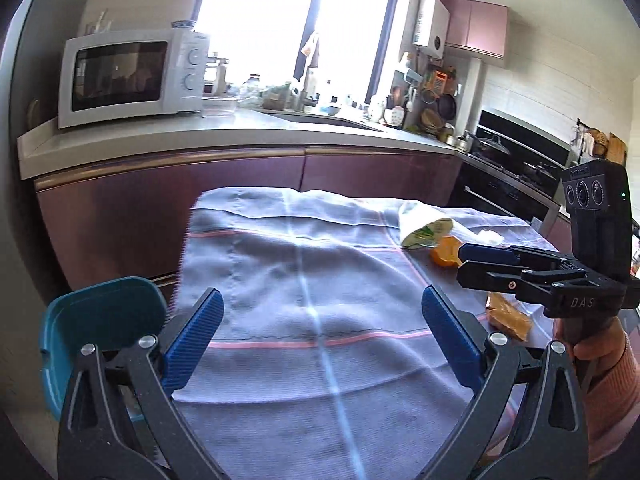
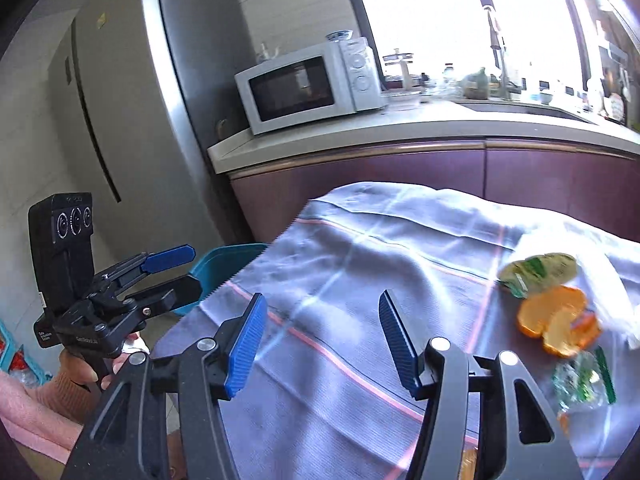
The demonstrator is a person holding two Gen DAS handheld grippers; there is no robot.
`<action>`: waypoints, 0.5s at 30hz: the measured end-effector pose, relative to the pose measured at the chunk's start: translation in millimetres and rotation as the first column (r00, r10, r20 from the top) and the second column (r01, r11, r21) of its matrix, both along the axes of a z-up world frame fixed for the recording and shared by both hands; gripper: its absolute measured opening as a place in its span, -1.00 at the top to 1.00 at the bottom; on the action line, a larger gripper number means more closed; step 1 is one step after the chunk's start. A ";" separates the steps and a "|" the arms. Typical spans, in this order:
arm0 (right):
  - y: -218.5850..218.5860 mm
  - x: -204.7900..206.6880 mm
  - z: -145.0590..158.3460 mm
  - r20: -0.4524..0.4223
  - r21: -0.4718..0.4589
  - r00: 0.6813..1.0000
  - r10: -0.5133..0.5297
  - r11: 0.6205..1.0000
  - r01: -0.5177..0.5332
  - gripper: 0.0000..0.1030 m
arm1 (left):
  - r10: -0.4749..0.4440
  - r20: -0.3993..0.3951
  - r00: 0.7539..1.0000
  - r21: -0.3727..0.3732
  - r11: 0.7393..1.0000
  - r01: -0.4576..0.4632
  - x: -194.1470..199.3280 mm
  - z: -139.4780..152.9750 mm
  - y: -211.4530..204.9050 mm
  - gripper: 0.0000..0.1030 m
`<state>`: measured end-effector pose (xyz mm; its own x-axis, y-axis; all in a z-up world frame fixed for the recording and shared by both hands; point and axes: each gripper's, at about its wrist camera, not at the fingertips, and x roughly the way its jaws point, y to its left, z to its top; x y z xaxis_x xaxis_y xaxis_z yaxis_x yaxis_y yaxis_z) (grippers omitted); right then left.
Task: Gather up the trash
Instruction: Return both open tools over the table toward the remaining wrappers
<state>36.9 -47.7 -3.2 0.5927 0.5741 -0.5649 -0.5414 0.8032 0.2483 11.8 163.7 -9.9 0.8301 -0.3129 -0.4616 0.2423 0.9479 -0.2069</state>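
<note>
A grey-blue cloth (image 1: 312,264) covers the table. Trash lies at its right side: orange peel (image 1: 443,257) (image 2: 556,320), a white and green packet (image 1: 424,228) (image 2: 536,270), a brown wrapper (image 1: 508,316) and a clear green wrapper (image 2: 580,380). A teal bin (image 1: 100,320) (image 2: 224,264) stands beside the table's left edge. My left gripper (image 1: 324,336) (image 2: 196,272) hovers open over the cloth near the bin, holding nothing. My right gripper (image 2: 320,336) (image 1: 462,262) is open and holds nothing; its tips are just left of the peel.
A purple cabinet run with a pale counter (image 1: 168,132) stands behind the table, bearing a white microwave (image 1: 132,76) (image 2: 312,84) and a sink area. A steel fridge (image 2: 132,112) is on the left, a stove (image 1: 512,160) on the right. A hand in a pink sleeve (image 1: 608,376) holds each gripper.
</note>
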 end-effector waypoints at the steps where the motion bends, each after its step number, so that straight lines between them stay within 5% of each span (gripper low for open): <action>1: -13.2 -1.4 -1.6 -0.002 0.004 1.000 -0.027 1.000 0.027 -0.09 | -0.026 -0.005 1.000 -0.004 1.000 0.026 1.2 -0.7 -11.0 -0.89; 7: -89.6 -8.0 -12.2 -0.021 0.015 0.980 -0.196 0.981 0.196 -0.09 | -0.190 -0.049 0.980 -0.030 0.982 0.189 8.0 -10.7 -77.8 -0.89; 15: -150.6 -16.6 -29.1 -0.054 0.037 0.941 -0.333 0.941 0.335 -0.09 | -0.362 -0.113 0.925 -0.051 0.932 0.358 23.9 -29.0 -157.2 -0.89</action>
<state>20.4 -198.2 -32.3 0.7287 0.3729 -0.5744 -0.2307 0.9234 0.3068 35.8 6.6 -38.9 0.5990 -0.5952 -0.5356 0.5380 0.7946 -0.2814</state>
